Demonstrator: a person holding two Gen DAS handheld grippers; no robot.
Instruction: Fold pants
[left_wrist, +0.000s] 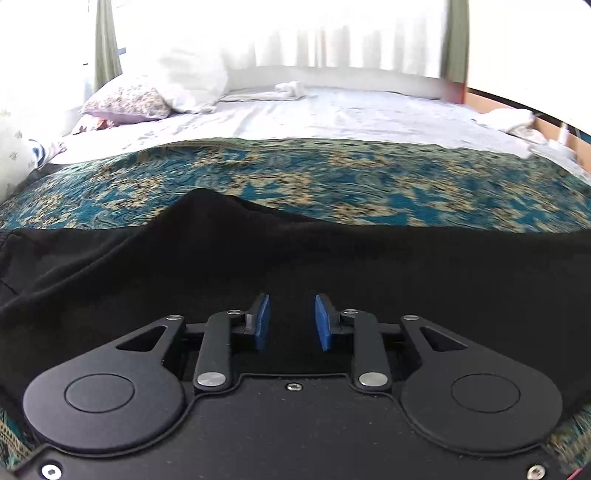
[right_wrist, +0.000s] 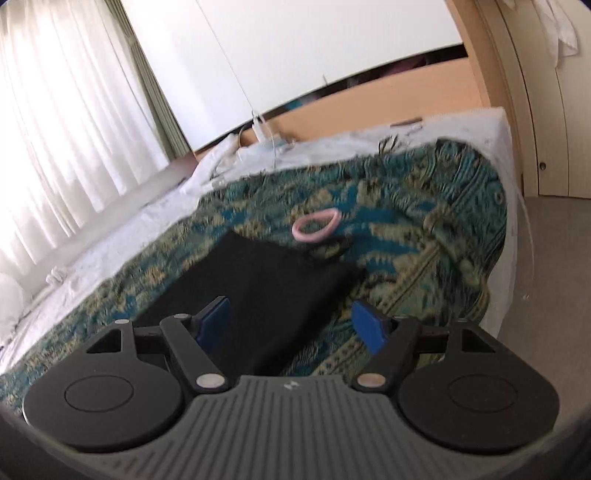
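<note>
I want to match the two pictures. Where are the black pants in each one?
Left wrist view: black pants fill the lower middle, edge to edge.
Right wrist view: black pants lie in the centre.
Shared landmark: the teal patterned blanket underneath.

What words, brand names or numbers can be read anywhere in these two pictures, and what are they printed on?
No readable words or numbers in either view.
A small pale emblem sits on the grey ribbed body behind the right tongs; it is too small and blurred to read.
The black pants, the teal patterned bedspread and the pink ring carry no visible lettering.
</note>
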